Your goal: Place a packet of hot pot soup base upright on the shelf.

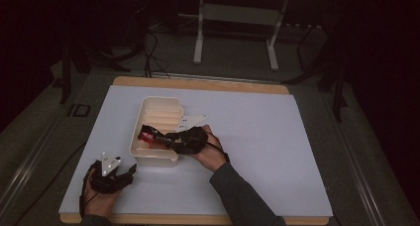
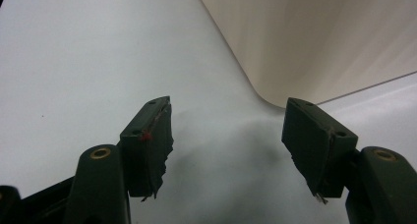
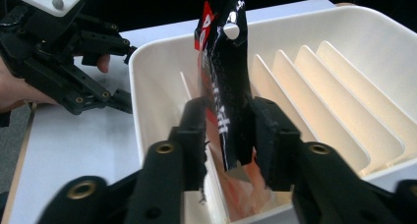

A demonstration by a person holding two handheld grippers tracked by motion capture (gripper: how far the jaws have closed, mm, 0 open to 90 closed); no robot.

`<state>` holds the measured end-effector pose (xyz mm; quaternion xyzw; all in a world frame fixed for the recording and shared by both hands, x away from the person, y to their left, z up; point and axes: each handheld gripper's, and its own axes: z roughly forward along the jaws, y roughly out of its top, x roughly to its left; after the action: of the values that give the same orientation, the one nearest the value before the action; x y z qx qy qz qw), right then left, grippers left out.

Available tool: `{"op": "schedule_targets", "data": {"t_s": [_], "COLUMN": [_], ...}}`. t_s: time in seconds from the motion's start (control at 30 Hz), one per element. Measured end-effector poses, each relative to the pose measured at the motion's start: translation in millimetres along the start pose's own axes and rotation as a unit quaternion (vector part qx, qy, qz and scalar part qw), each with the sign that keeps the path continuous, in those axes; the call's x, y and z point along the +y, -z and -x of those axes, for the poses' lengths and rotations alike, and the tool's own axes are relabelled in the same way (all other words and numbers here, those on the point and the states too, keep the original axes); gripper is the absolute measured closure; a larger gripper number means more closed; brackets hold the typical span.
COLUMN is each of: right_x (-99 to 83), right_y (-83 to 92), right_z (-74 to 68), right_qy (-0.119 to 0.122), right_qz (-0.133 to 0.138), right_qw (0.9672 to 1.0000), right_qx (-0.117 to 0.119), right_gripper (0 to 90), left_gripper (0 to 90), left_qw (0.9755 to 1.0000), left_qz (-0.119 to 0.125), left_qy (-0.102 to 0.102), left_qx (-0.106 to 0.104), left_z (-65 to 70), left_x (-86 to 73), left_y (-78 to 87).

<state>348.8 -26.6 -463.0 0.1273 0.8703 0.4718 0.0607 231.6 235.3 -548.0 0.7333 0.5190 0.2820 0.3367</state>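
packet (image 3: 223,62): lower end hidden behind the right gripper (image 3: 228,140)'s jaws; print too blurred to read
tray (image 2: 314,37): cut off by the top and right edges of the left gripper view
tray slots (image 1: 161,118): near ones hidden under the right gripper in the high view

A white-topped table (image 1: 257,137) with a wooden edge carries a cream ribbed bin (image 1: 157,112).
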Motion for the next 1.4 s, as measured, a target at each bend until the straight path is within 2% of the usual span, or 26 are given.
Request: {"op": "schedule_targets", "data": {"t_s": [0.2,0.77,1.13,1.4], "right_x": [-1.6,-6.8,-21.0,-40.1], "right_y": [10.2,45.5,63.8,77.7], "right_z": [2.0,13.5,19.9,26.2], "right_qy": [-0.015,-0.048,-0.059,-0.071], "right_qz": [0.000,-0.009,-0.019,-0.030], "right_qw": [0.9998,0.9971,0.9950,0.9919], "right_qx": [-0.013,-0.058,-0.078,-0.101], "right_gripper": [57.6,56.3,56.0,55.4], "left_gripper": [35.9,35.8,35.9,36.0], "left_qw": [1.0000,1.0000,1.0000,1.0000], "left_qz": [0.001,0.001,0.002,0.002], "left_qy": [0.000,0.003,0.002,0.002], "left_qx": [0.000,0.000,0.001,0.000], "left_z": [0.0,0.0,0.1,0.0], "left_x": [0.0,-0.1,-0.1,-0.2], "left_y": [0.0,-0.2,0.0,0.1]}}
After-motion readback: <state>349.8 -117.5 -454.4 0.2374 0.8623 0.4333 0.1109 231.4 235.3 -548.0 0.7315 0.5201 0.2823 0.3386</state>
